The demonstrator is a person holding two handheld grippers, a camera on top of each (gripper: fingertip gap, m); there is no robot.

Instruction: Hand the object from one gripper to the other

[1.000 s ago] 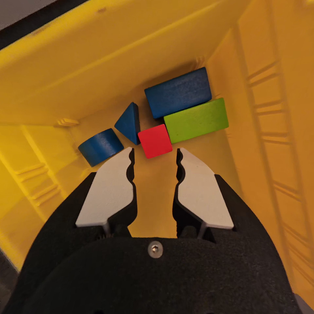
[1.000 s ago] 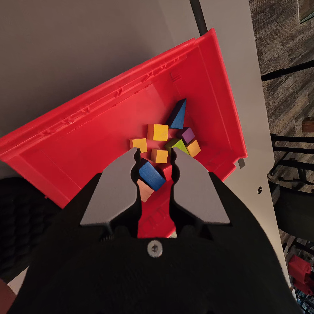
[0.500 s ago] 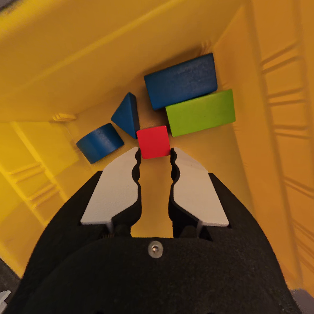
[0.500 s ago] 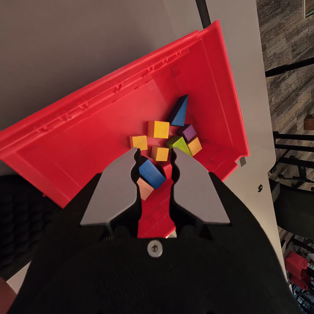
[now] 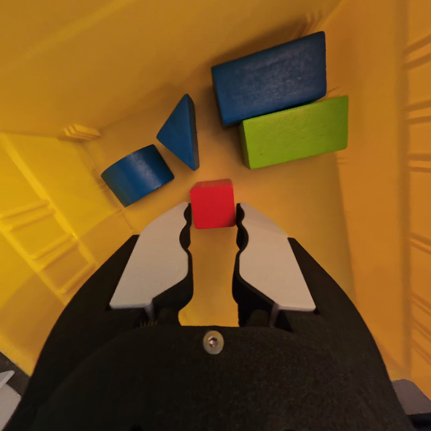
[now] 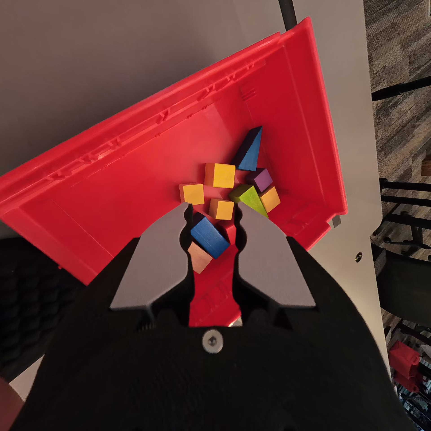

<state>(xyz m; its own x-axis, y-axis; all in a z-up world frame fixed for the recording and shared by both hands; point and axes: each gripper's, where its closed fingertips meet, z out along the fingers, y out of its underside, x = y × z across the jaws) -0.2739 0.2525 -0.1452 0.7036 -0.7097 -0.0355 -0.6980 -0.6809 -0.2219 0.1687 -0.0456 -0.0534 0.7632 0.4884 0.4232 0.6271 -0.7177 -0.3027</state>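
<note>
In the left wrist view my left gripper [image 5: 212, 206] is shut on a small red cube [image 5: 211, 200], pinched between the fingertips just above the floor of a yellow bin [image 5: 93, 58]. The cube is apart from the other blocks in the bin. In the right wrist view my right gripper [image 6: 213, 206] is partly open and empty, held above a red bin [image 6: 116, 186]. Neither gripper shows in the other's view.
The yellow bin holds a blue rectangular block [image 5: 268, 77], a green block [image 5: 295, 131], a blue triangle [image 5: 180, 133] and a blue half-cylinder [image 5: 137, 173]. The red bin holds several small blocks [image 6: 220, 175] and stands on a white table [image 6: 116, 58] near the table's right edge.
My left gripper moved onto the red cube, closed on it and drew it back from the other blocks. The right gripper stayed over the red bin, drifting slightly.
</note>
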